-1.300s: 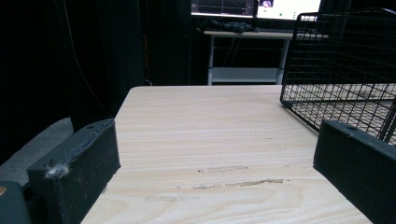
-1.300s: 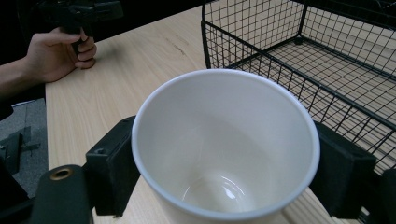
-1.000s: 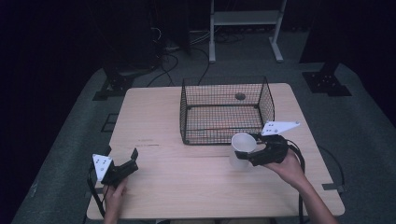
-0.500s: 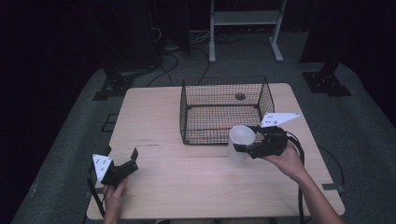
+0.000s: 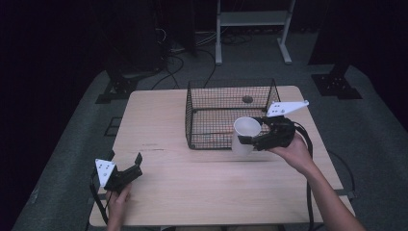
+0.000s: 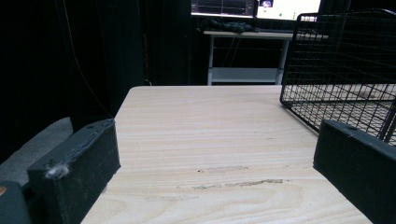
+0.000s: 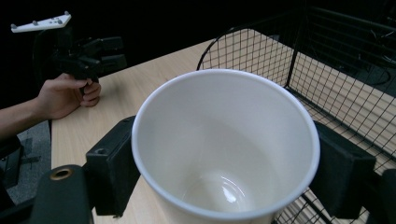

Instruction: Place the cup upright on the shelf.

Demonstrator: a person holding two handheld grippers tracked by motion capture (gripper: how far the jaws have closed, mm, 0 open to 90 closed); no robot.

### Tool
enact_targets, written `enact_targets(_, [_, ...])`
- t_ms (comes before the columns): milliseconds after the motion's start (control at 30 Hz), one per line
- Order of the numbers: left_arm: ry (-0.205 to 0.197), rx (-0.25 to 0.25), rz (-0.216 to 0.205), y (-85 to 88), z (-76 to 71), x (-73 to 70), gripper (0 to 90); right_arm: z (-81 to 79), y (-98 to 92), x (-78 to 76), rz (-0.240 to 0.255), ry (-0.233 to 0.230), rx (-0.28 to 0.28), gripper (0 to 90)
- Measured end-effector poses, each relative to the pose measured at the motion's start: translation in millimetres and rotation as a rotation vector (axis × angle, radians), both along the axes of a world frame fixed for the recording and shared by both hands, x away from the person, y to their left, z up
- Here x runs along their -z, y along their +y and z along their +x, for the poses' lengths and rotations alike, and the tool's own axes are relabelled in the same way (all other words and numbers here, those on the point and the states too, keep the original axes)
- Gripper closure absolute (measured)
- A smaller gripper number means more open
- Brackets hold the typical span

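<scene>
A white paper cup (image 5: 242, 140) hangs upright above the table, just in front of the wire basket's (image 5: 231, 85) near right corner. My right gripper (image 5: 251, 131) is shut on it, one black jaw on each side of its wall. In the right gripper view the cup (image 7: 224, 135) is empty and the basket (image 7: 327, 60) lies right behind it. My left gripper (image 5: 125, 159) rests low over the table's front left corner, open with nothing between its jaws. The left gripper view shows bare wood between the jaws (image 6: 215, 163) and the basket (image 6: 336, 56) to the right.
The wooden table (image 5: 159, 120) carries the black wire basket at its back middle, with a small dark round thing (image 5: 247, 99) inside near the far wall. A white shelf frame (image 5: 250, 19) and cables stand on the dark floor beyond.
My right gripper has risen with the cup and drifted a little toward the basket. The left gripper has stayed put.
</scene>
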State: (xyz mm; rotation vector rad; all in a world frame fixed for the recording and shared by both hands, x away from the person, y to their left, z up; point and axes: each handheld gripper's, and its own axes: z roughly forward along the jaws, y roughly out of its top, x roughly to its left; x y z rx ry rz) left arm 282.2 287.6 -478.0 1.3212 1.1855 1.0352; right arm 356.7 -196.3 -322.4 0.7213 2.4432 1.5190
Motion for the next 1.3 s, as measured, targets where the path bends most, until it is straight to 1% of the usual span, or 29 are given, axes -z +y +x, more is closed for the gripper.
enact_targets(267, [-0.001, 0.001, -0.001, 0.2, 0.0, 0.0, 0.0, 14.7, 9.5, -14.9, 0.004, -0.004, -0.001, 19.7])
enact_targets(367, [-0.001, 0.001, -0.002, 0.3, 0.0, 0.0, 0.0, 19.6, 13.4, -19.4, -0.002, -0.013, 0.002, 19.7])
enact_targets(533, [0.000, 0.001, -0.002, 0.2, -0.1, 0.0, 0.0, 27.7, 19.2, -24.5, -0.013, -0.016, 0.003, 19.8])
enact_targets(600, [0.000, 0.002, -0.002, 0.2, -0.1, 0.0, 0.0, 30.0, 20.5, -25.7, -0.014, -0.019, 0.006, 19.7])
enact_targets(800, [0.000, 0.002, -0.002, 0.3, -0.1, 0.0, 0.0, 41.0, 23.3, -28.7, -0.021, -0.007, 0.013, 19.7])
enact_targets(900, [0.000, 0.002, -0.002, 0.4, 0.0, 0.0, 0.0, 44.3, 25.1, -30.7, -0.024, -0.012, 0.016, 19.7])
enact_targets(1033, [0.000, 0.003, -0.003, 0.4, 0.0, 0.0, 0.0, 52.9, 31.4, -35.1, -0.042, -0.010, 0.015, 19.7])
enact_targets(1300, [0.000, 0.003, -0.003, 0.6, 0.0, 0.0, 0.0, 68.0, 39.0, -37.8, -0.049, -0.010, 0.035, 19.7])
